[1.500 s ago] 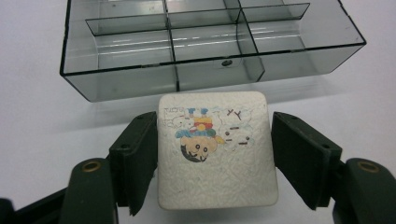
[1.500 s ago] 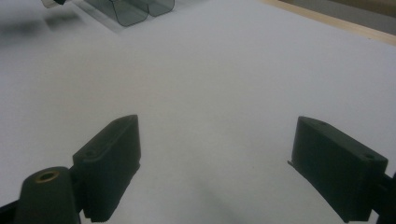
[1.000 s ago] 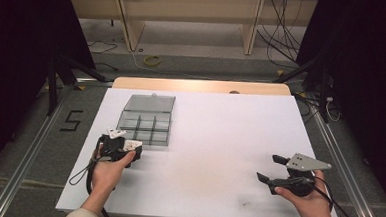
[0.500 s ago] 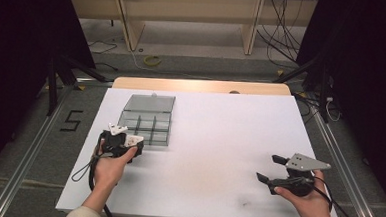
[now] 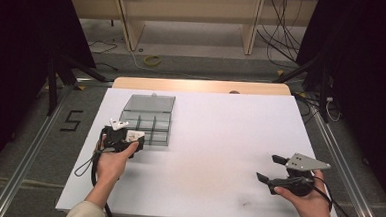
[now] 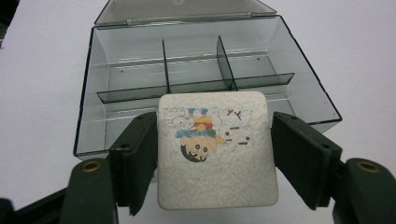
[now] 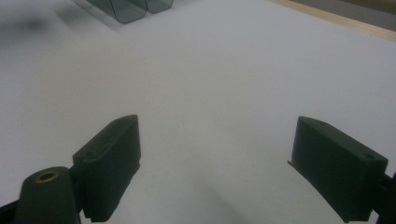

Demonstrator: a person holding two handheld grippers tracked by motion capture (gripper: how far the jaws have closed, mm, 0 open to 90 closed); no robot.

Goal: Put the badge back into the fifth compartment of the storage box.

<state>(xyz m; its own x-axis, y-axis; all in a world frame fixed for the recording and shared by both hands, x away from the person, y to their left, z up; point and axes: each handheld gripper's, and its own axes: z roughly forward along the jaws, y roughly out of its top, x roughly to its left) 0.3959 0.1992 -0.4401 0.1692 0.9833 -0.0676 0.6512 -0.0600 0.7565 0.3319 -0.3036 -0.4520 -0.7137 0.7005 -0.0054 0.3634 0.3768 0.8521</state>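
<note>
A clear grey compartment box (image 5: 147,122) (image 6: 205,70) lies on the white table (image 5: 219,135) with its lid (image 5: 150,103) folded back flat. My left gripper (image 5: 124,135) (image 6: 215,154) hovers at the box's near edge. It is shut on a white square tile (image 6: 215,149) (image 5: 135,134) printed with cartoon figures, one jaw on each side edge. My right gripper (image 5: 269,167) (image 7: 215,168) is held open at the near right of the table, with bare table between its jaws.
Dividers split the box into several empty compartments. A wooden strip (image 5: 202,85) runs along the table's far edge. Metal rails (image 5: 348,171) flank the table. A corner of the box (image 7: 130,7) shows at the top left of the right gripper view.
My left gripper has carried the tile a little farther forward, up to the box's near edge. The right gripper has barely moved.
</note>
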